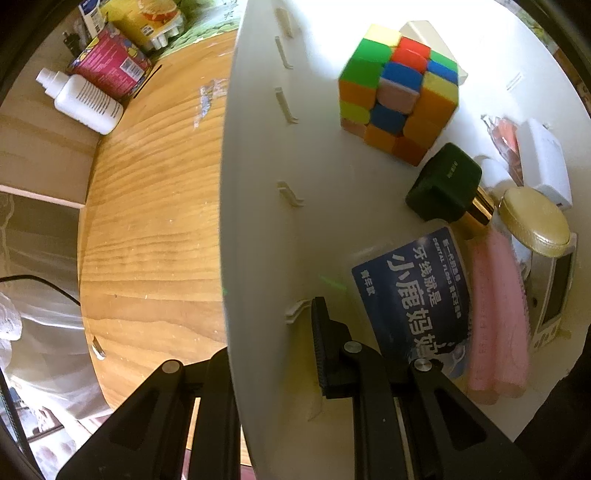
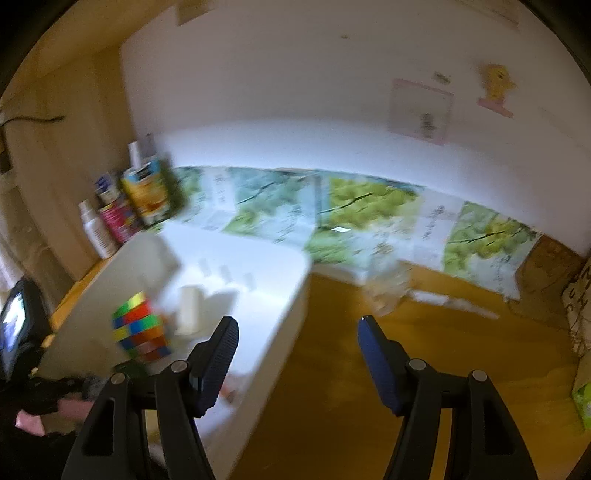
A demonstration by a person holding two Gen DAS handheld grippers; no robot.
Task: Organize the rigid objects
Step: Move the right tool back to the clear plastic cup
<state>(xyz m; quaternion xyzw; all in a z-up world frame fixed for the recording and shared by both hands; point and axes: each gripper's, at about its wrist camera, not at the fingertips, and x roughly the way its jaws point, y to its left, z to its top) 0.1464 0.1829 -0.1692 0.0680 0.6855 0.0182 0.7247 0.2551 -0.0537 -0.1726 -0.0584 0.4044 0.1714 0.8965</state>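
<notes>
Rubik's cube (image 1: 400,96), brightly coloured, sits inside a white storage box (image 1: 258,221) on a wooden table (image 1: 147,221).

Left gripper (image 1: 273,350): its two black fingers are closed on the box's left wall, one finger outside the wall and one ribbed finger (image 1: 321,347) inside, pads pressed against the thin white plastic. Just right of the inner finger, inside the box, lies a blue dental floss packet (image 1: 413,295) with white printed characters. Touching its right edge is a pink comb-like item (image 1: 498,314). Farther in, a dark green cap on a gold-collared bottle (image 1: 443,184) lies between the packet and the cube. A round gold lid (image 1: 532,225) sits to the right of that bottle, and a small white box (image 1: 546,162) lies beyond it. The cube rests toward the far end of the box, near a white block (image 1: 424,31). Outside the box, at the far left of the table, stand a white bottle (image 1: 85,99) and a pink printed carton (image 1: 110,62).

Right gripper (image 2: 297,328): its fingers stand well apart with nothing between them, hovering over the box's right edge and the bare table. This view is blurred. The cube (image 2: 140,325) shows to the left of the left finger (image 2: 218,354), inside the box (image 2: 273,332). A leaf-patterned strip (image 2: 369,214) runs along the far wall.
</notes>
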